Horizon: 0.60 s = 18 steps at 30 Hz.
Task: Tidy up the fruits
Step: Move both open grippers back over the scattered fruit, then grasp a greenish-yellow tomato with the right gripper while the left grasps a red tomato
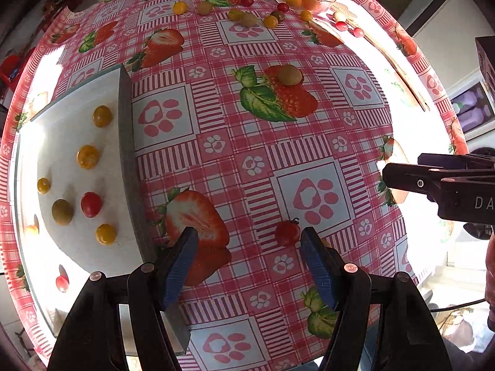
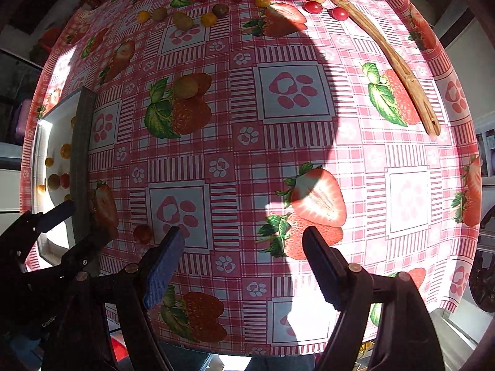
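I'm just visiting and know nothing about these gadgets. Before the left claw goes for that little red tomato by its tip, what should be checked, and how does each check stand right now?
1. Left gripper open and empty: ok.
2. Red tomato between its fingers: not ok; it lies beside the right-hand finger, toward the edge of the gap.
3. Tomato free of neighbours: ok; only tablecloth around it.
4. Room in the white tray for another fruit: ok; bare patches show between the tomatoes there.
5. Right gripper out of the way: ok; it is open, empty, off to the side.
6. Fingertips low enough to close on the tomato: cannot tell.
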Available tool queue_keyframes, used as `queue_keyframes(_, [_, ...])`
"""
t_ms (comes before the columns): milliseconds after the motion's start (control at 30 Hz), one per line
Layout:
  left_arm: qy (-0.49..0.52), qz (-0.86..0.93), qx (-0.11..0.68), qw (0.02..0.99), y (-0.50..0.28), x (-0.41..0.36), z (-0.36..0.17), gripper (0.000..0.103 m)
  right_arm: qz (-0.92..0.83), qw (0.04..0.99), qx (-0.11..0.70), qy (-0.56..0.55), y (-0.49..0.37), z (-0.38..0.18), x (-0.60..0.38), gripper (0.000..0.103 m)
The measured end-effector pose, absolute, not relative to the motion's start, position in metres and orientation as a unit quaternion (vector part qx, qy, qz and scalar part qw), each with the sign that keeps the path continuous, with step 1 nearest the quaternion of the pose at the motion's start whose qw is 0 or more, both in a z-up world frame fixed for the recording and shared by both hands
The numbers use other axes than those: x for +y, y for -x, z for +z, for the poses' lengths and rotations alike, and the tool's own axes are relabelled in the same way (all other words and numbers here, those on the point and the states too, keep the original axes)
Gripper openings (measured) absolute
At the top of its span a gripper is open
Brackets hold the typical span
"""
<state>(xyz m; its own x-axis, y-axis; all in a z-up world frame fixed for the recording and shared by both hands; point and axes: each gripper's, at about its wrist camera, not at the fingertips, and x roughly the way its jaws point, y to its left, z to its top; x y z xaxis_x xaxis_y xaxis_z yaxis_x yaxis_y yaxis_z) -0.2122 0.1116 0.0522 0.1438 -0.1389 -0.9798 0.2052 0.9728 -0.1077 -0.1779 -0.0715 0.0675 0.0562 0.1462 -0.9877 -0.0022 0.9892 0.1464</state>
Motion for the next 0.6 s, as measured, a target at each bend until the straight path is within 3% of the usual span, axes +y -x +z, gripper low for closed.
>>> queue_keyframes(467, [0.044,-0.045,0.665,0.744,0.22,0.103,0.017,0.07,0.107,0.748,0.655,-0.015,0.106,0.058,-0.035,0.081])
queue_keyframes(600, [0.045,-0.035,0.662,0.747,0.22,0.104,0.016,0.07,0.119,0.75,0.651,0.0,0.087,0.049,-0.02,0.071])
